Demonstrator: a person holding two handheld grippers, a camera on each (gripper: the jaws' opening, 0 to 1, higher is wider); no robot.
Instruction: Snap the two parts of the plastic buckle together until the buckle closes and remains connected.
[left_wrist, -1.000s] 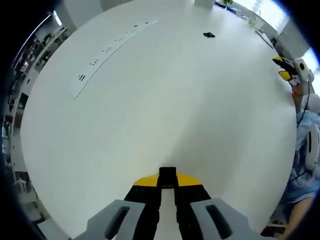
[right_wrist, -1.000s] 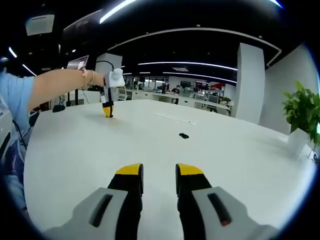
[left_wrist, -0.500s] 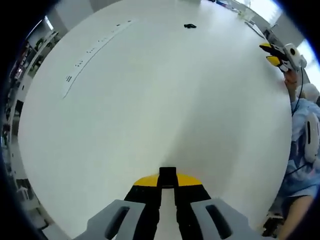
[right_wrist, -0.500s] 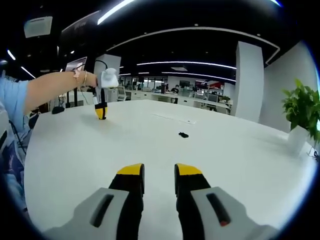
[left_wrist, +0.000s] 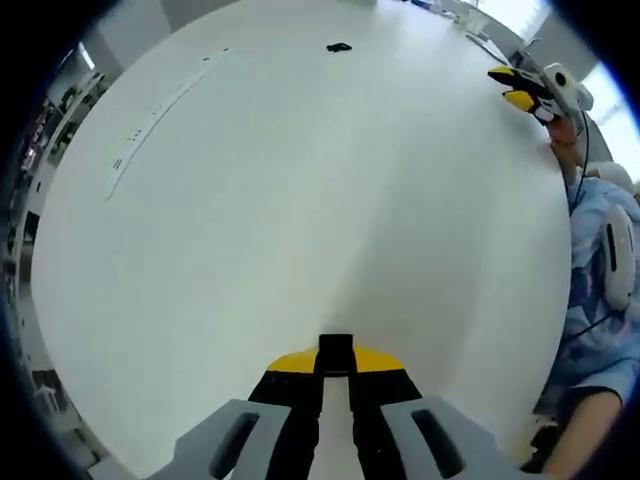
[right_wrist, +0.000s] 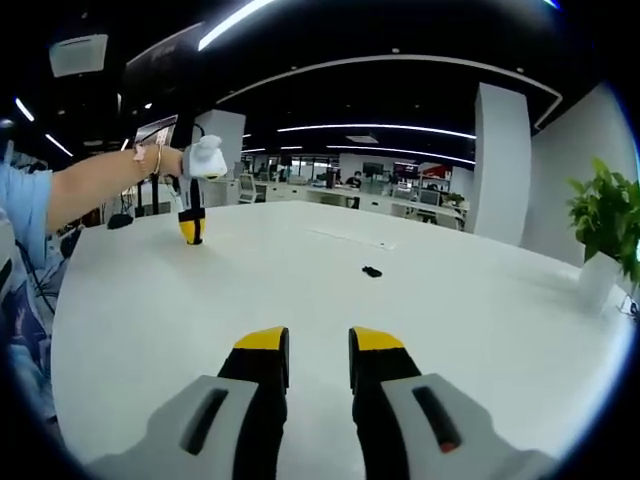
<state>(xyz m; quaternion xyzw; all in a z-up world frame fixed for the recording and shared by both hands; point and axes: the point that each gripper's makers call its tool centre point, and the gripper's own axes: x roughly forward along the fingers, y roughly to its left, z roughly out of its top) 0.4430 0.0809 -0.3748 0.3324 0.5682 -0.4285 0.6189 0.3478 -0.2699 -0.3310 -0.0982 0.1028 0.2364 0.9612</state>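
The black plastic buckle (left_wrist: 339, 47) lies small and far off on the white table (left_wrist: 300, 200); in the right gripper view the buckle (right_wrist: 372, 271) sits past my jaws, slightly right. I cannot tell whether its parts are joined. My left gripper (left_wrist: 335, 352) is shut with nothing in it, its yellow tips meeting just above the bare tabletop. The right gripper view shows that left gripper (right_wrist: 190, 228) pointing down at the table's far left. My right gripper (right_wrist: 318, 345) stands open and empty over the table (right_wrist: 450, 320); it also appears as the right gripper (left_wrist: 520, 88) with its tips apart.
A long white strip with dark marks (left_wrist: 160, 110) lies on the table beyond the buckle, seen as the strip (right_wrist: 350, 237). A person's arm (right_wrist: 90, 185) and blue-clad body (left_wrist: 600, 300) are at the table's edge. A potted plant (right_wrist: 605, 225) stands at the right.
The left gripper has moved further from the buckle, drifting left in the right gripper view. The right gripper has stayed almost still, and the buckle has not moved.
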